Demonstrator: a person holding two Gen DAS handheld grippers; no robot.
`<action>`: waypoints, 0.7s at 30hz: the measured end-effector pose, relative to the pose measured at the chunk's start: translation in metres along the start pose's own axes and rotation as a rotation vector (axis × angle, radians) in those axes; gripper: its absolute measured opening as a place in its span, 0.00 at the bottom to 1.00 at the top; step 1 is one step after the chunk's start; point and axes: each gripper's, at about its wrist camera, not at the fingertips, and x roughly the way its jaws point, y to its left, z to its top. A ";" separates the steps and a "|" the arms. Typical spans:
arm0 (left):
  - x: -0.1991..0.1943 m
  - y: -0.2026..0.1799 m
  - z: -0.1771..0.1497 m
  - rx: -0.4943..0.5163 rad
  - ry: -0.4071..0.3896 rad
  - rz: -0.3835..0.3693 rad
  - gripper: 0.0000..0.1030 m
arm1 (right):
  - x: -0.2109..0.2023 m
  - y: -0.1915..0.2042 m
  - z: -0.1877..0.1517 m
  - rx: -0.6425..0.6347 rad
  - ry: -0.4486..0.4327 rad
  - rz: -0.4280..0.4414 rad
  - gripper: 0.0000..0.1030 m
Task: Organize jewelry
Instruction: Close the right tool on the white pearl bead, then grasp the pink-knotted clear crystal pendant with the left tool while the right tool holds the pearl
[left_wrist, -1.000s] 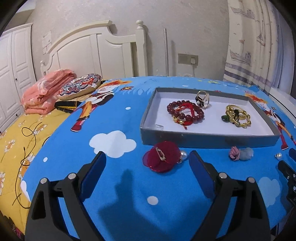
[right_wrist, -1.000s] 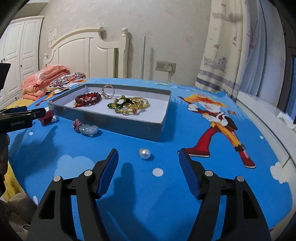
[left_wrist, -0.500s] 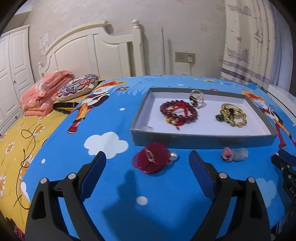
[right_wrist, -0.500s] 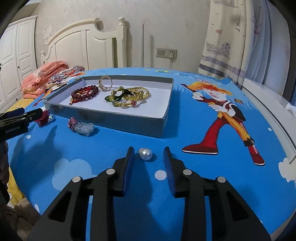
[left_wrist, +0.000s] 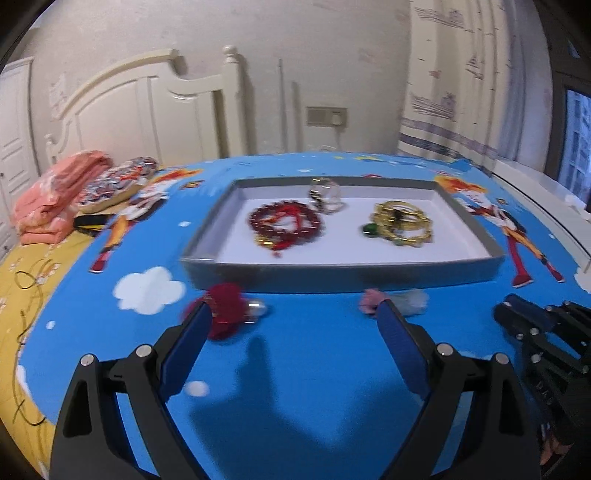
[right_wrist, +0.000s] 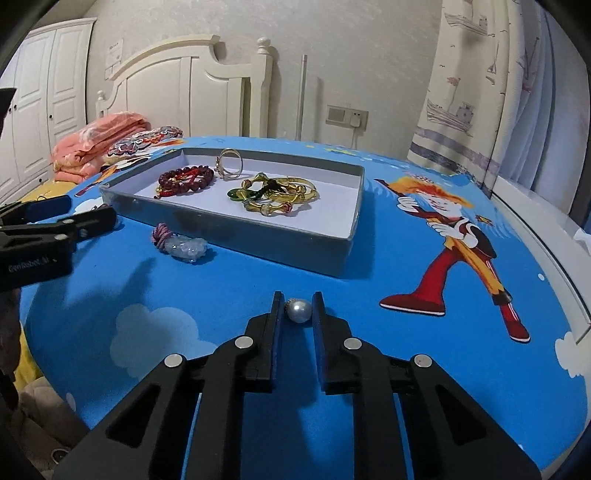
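Observation:
A grey tray (right_wrist: 258, 236) on the blue bedspread holds a red bead bracelet (right_wrist: 186, 178), a ring (right_wrist: 229, 167) and gold bangles (right_wrist: 275, 194). My right gripper (right_wrist: 298, 300) is shut on a pearl (right_wrist: 298, 311) lying on the bedspread in front of the tray. A pink knot with clear crystals (right_wrist: 181, 244) lies left of it. My left gripper (left_wrist: 293, 314) is open and empty, between a red hair clip (left_wrist: 227, 314) and the pink knot (left_wrist: 391, 301), in front of the tray (left_wrist: 343, 275).
A white headboard (left_wrist: 155, 114) stands behind the bed, with folded pink blankets (left_wrist: 55, 195) and a patterned cushion (left_wrist: 118, 182) at the left. A curtain (right_wrist: 491, 92) hangs at the right, next to a white sill (right_wrist: 546, 236). The bed's edge lies close in front.
My right gripper's fingers have closed from wide open onto the pearl. My left gripper has moved right and forward, staying open.

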 end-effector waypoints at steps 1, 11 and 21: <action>0.001 -0.005 0.001 0.007 -0.001 -0.015 0.85 | -0.001 -0.001 0.000 0.003 0.001 -0.002 0.15; 0.021 -0.038 0.012 0.030 0.016 -0.115 0.79 | -0.010 -0.014 -0.006 0.047 -0.001 -0.025 0.15; 0.037 -0.049 0.019 -0.042 0.097 -0.191 0.79 | -0.016 -0.021 -0.009 0.069 -0.014 -0.019 0.15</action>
